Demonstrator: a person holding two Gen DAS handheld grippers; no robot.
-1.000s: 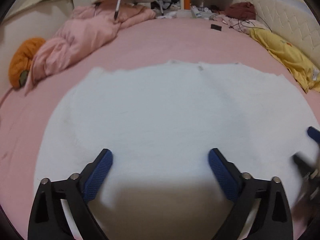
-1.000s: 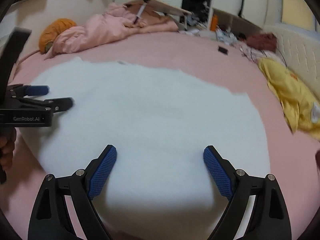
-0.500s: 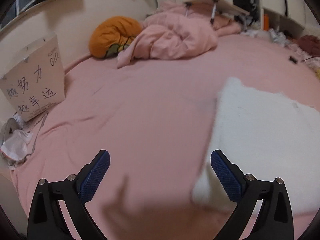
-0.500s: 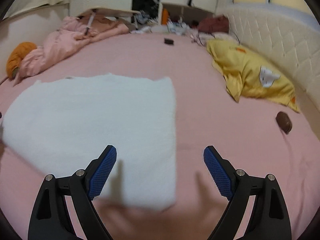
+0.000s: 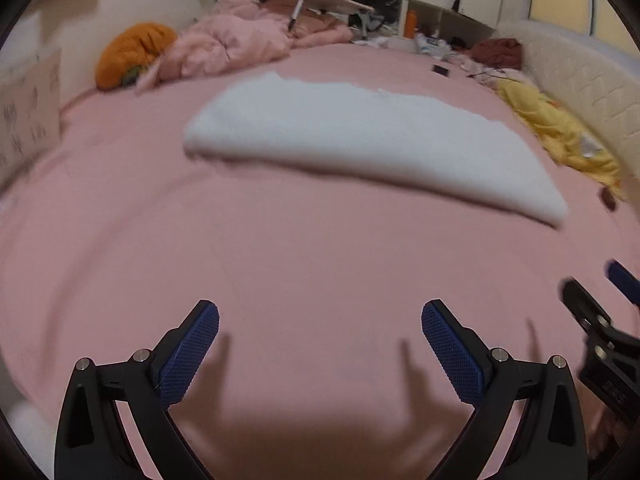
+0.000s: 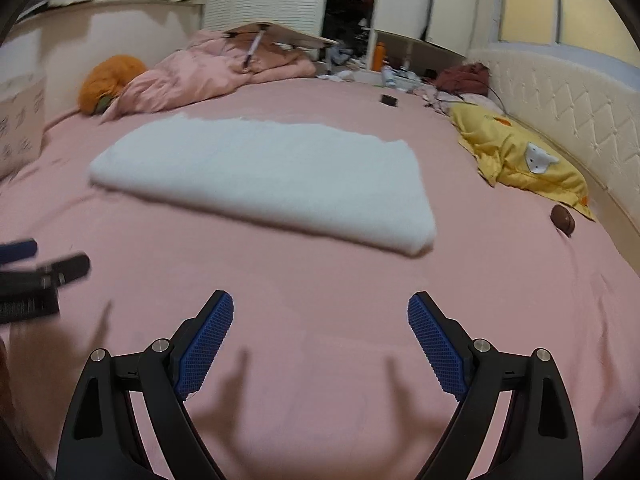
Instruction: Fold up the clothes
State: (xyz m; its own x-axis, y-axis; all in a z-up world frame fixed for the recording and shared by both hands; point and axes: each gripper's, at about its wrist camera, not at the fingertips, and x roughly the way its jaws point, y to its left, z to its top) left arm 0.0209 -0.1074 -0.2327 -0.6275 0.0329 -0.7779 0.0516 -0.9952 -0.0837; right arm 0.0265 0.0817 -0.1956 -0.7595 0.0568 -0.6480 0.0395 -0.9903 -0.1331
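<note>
A white folded cloth (image 5: 360, 136) lies flat on the pink bed sheet (image 5: 280, 264), well ahead of both grippers; it also shows in the right wrist view (image 6: 272, 176). My left gripper (image 5: 320, 344) is open and empty above bare sheet, short of the cloth's near edge. My right gripper (image 6: 320, 336) is open and empty, also over bare sheet. The right gripper shows at the right edge of the left wrist view (image 5: 600, 320), and the left gripper at the left edge of the right wrist view (image 6: 36, 276).
A pink duvet (image 6: 208, 72) and an orange cushion (image 6: 108, 80) lie at the back left. A yellow pillow (image 6: 524, 160) and a small brown object (image 6: 563, 219) lie at the right by the padded headboard (image 6: 560, 96). A cardboard box (image 5: 28, 108) stands at the left.
Both grippers have pulled back from the white cloth, which now lies folded farther ahead. They were right over it a second ago. Both stay open.
</note>
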